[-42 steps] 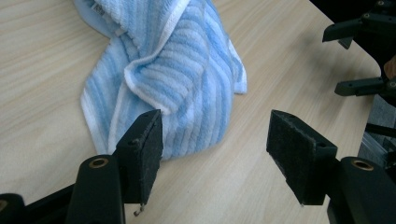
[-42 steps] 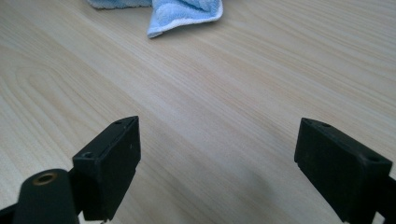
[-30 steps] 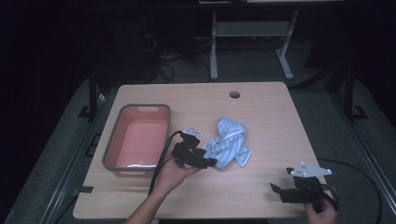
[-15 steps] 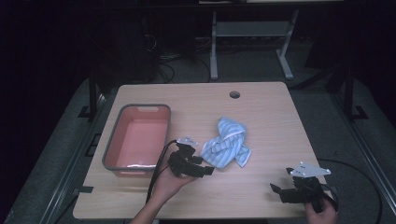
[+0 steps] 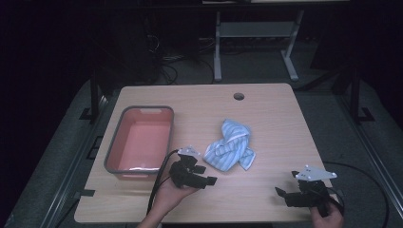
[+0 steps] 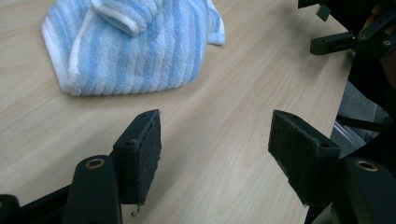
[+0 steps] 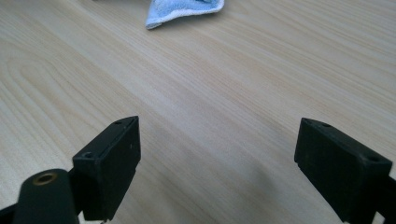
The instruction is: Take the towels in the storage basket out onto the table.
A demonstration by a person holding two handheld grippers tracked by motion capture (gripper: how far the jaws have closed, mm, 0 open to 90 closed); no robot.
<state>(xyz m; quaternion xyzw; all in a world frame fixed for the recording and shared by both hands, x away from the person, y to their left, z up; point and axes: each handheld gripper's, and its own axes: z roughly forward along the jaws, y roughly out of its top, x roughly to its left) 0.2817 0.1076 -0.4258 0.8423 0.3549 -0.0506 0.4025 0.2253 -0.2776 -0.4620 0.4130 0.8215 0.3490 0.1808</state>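
Observation:
A blue and white striped towel (image 5: 231,151) lies crumpled on the wooden table (image 5: 275,123), right of centre. My left gripper (image 5: 208,174) is just in front of it and to its left, jaws pointing right, open, with nothing between them. In the left gripper view the towel (image 6: 135,46) lies beyond the gripper (image 6: 215,140), clear of the pads, with bare table between. My right gripper (image 5: 284,187) rests near the table's front right corner, open and holding nothing. In the right gripper view this gripper (image 7: 217,158) stands wide over bare wood, and a towel corner (image 7: 182,9) shows far ahead.
A red bin with a grey rim (image 5: 114,152) stands on the left of the table, with nothing in it. A round cable hole (image 5: 238,96) is near the far edge. The other gripper (image 6: 355,37) shows at the top right of the left gripper view. Dark floor surrounds the table.
My left gripper has drawn back from the towel's left edge toward the table's front, and sits lower. The towel and the right gripper have not moved.

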